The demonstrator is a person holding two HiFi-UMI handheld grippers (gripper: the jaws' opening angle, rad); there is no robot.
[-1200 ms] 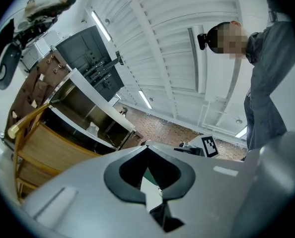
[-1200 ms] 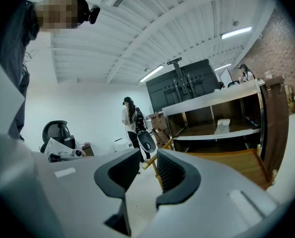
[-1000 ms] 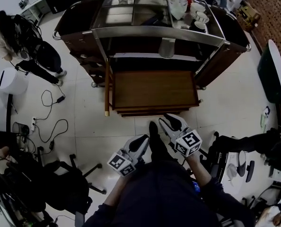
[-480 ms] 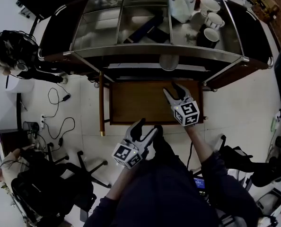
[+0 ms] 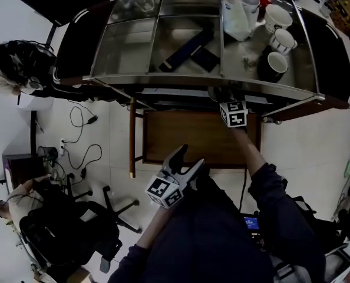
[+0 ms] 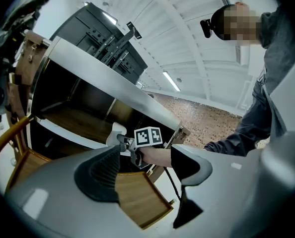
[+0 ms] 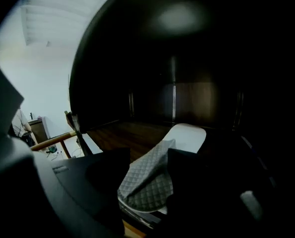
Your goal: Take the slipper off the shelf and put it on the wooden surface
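Slipper [image 7: 152, 182], one only, grey quilted upper on a white sole, lies on the dark wooden shelf [image 7: 122, 133] under the top of a serving cart [image 5: 163, 78], toward the shelf's right half. The right gripper [image 7: 148, 153] reaches in beneath the cart top with its jaws apart, one on each side of the quilted upper and close against it; the sole rests on the shelf. In the head view the cart's metal front rail and glass-panelled top lie over those jaws, so only the marker cube and the person's forearm show there.

Just near of the shelf and lower, the wooden surface [image 5: 181, 137] juts out from the cart, bare. The left gripper [image 5: 190, 158] hangs over its near edge, well apart from the slipper, jaws spread with nothing between them.

On the cart top, at the far right, stand four white cups [image 5: 276, 17] beside a pale bag-like thing [image 5: 237, 19]; in the middle lie two dark flat items [image 5: 187, 47].

On the white floor at the left are loose cables [image 5: 75, 152], a black office chair [image 5: 75, 229] and two other people, one far left [image 5: 10, 69] and one near left [image 5: 4, 208].
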